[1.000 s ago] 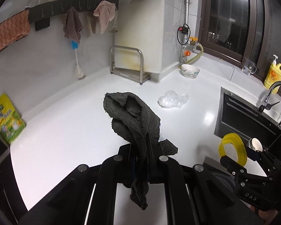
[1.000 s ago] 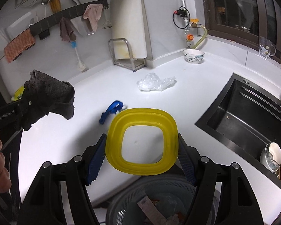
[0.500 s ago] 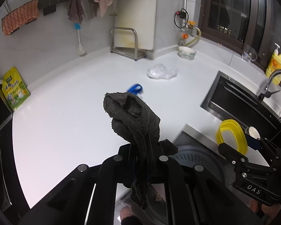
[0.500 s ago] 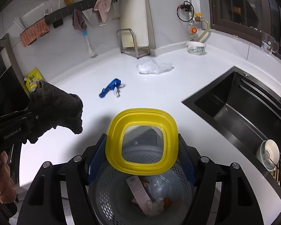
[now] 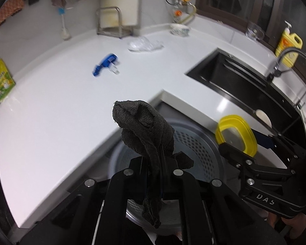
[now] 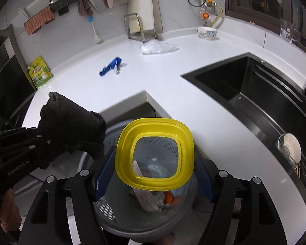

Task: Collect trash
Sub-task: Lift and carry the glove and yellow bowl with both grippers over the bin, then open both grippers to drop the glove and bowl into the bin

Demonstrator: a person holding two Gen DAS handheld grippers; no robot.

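My left gripper (image 5: pixel 153 159) is shut on a dark grey rag (image 5: pixel 142 126) and holds it over the grey perforated trash bin (image 5: pixel 195 143). The rag also shows in the right wrist view (image 6: pixel 71 124). My right gripper (image 6: pixel 153 167) is shut on a yellow-rimmed lid (image 6: pixel 120 157) and holds it above the same bin (image 6: pixel 108 208), which has paper and orange scraps inside. The lid shows in the left wrist view (image 5: pixel 248 134) at the bin's right side.
On the white counter (image 6: pixel 173 85) lie a blue plastic piece (image 6: pixel 110 66) and a crumpled clear plastic bag (image 6: pixel 158 47). A black sink (image 6: pixel 255 94) is at the right. A bowl (image 6: pixel 207 32), a metal rack (image 6: pixel 139 27) and a green packet (image 6: pixel 39 71) stand along the back.
Both grippers have drawn back from the counter and now hang over the trash bin below its edge. The rag and the lid stay gripped.
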